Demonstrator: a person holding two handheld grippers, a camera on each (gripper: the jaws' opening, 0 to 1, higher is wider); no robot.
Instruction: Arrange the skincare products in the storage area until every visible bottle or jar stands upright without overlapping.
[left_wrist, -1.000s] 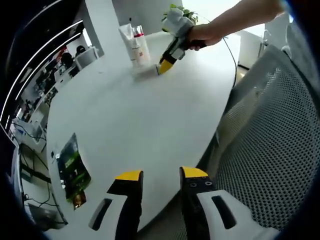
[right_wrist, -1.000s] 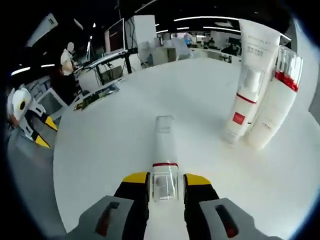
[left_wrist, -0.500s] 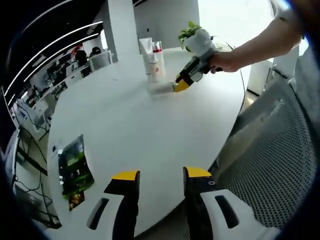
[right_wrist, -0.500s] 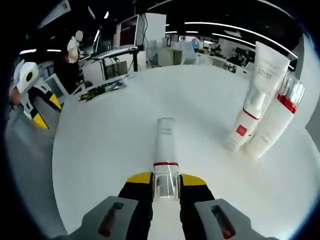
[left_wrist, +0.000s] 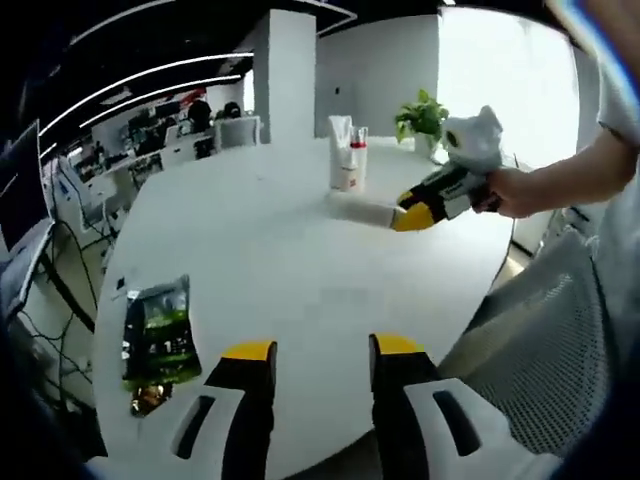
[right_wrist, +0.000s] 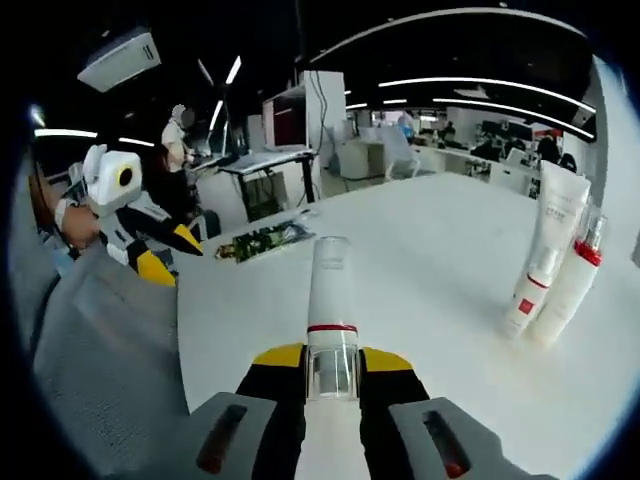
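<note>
White bottle (right_wrist: 330, 310) clamped in right claw (right_wrist: 331, 358), long axis straight ahead; left claw (left_wrist: 312, 349) apart.

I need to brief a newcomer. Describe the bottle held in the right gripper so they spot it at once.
On the big white round table, look at the right gripper. Its yellow-tipped fingers clamp a slim white bottle with a red band. Unlike the two tubes standing upright together, it is held lengthwise.

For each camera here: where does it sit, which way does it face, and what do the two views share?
Left gripper view: rides the left gripper, facing across the white table; a hand holds the right gripper.
Right gripper view: rides the right gripper, looking along its clamped bottle; left gripper at left.
Shared: table, two standing tubes, green packet.
</note>
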